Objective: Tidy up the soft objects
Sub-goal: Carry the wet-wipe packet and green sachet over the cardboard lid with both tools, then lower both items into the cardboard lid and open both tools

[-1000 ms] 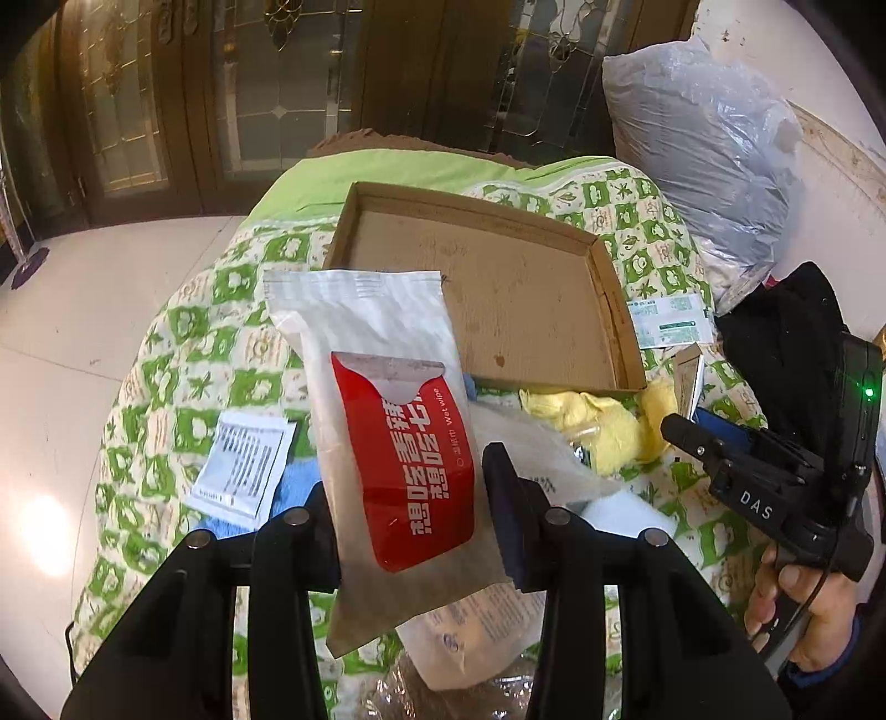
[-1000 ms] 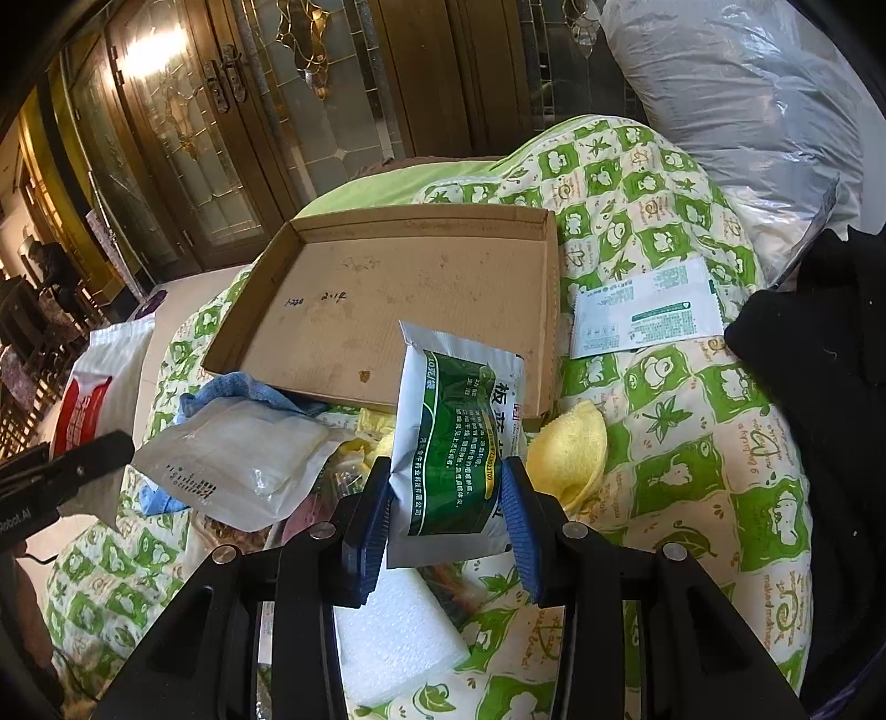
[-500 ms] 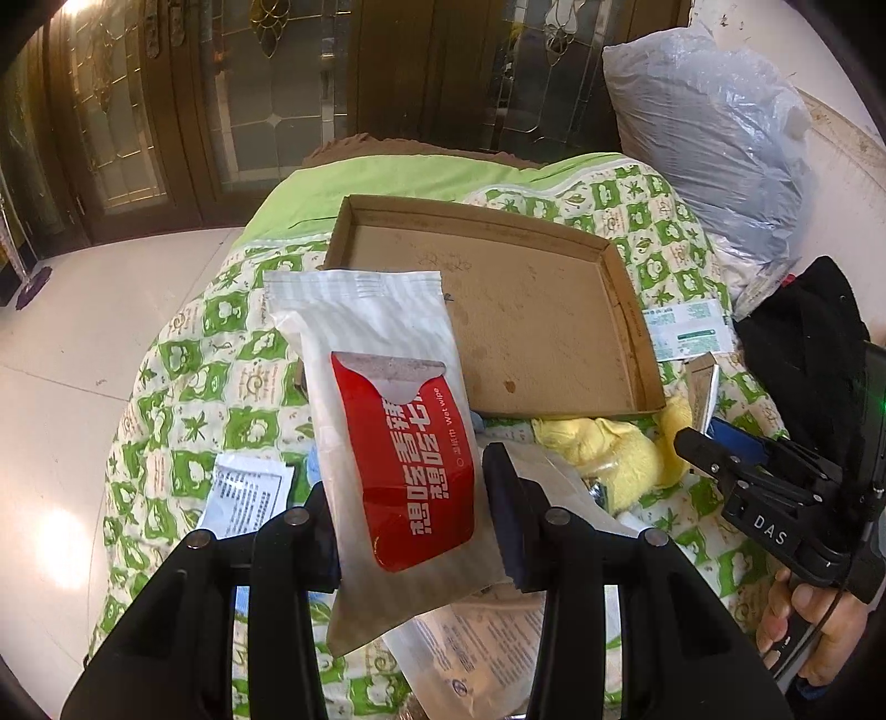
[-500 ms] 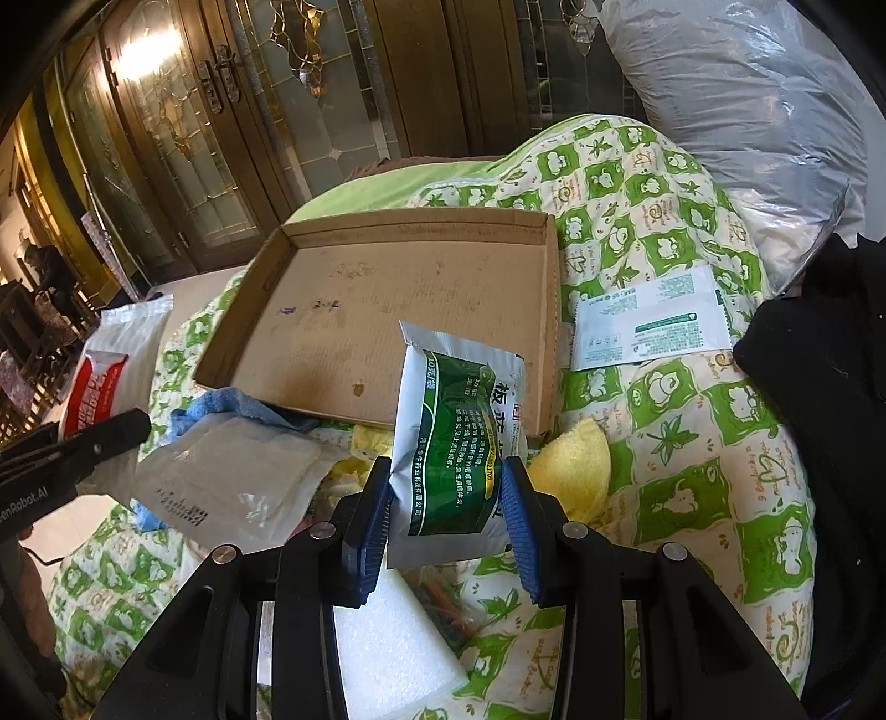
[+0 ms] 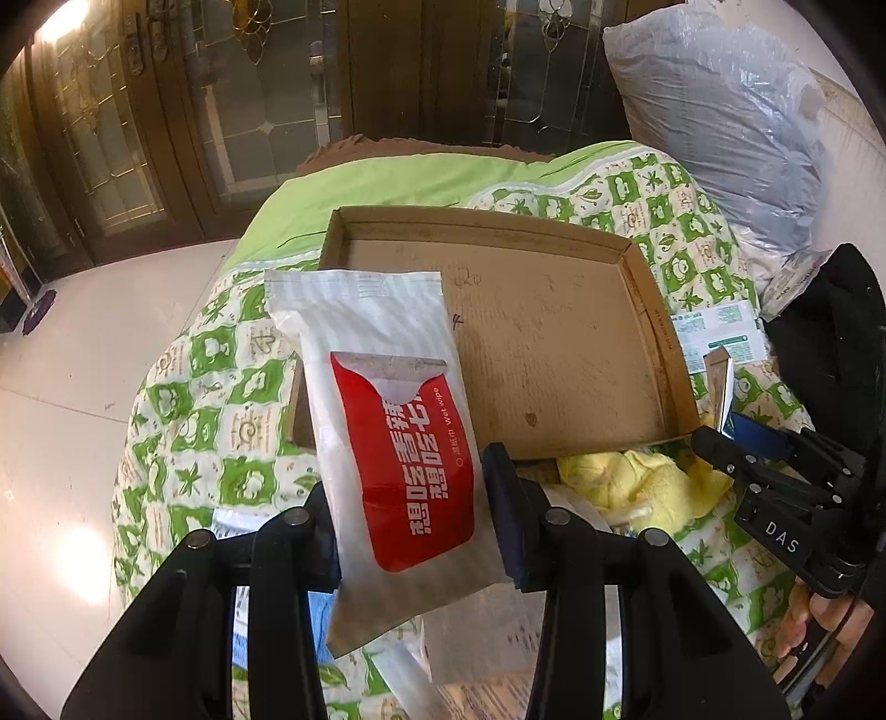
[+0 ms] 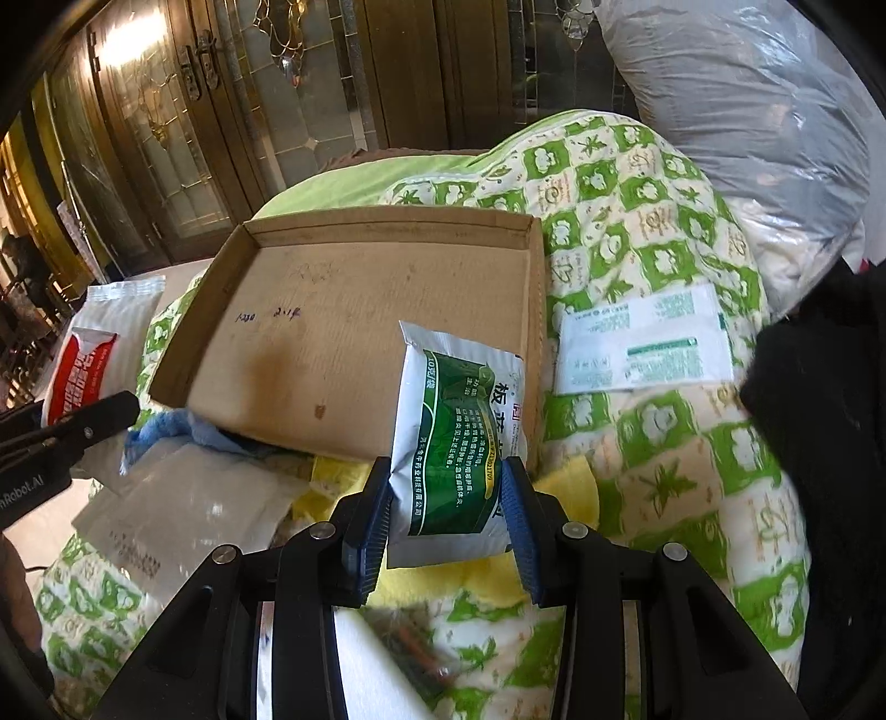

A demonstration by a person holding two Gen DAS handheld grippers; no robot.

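Two packets were held above the quilt [image 6: 664,454]. At left, the left gripper [image 5: 412,520] pinched a red-and-white wet-wipe pack [image 5: 387,437] upright over the cardboard tray's [image 5: 554,343] left edge. At right, the right gripper [image 6: 446,520] clamped a green-and-white sachet [image 6: 454,437] at the tray's near right corner, above yellow cloth [image 6: 565,487].

Dark wood doors [image 5: 138,138] with leaded glass panes [image 6: 288,111] across the back. Pale glossy tile floor [image 5: 72,399], bright glare spot low left. Green-and-cream patterned quilt [image 6: 637,221] over a bed, plain lime edge [image 5: 387,183] at far end. Warm lamp glow [image 6: 119,47] upper left.
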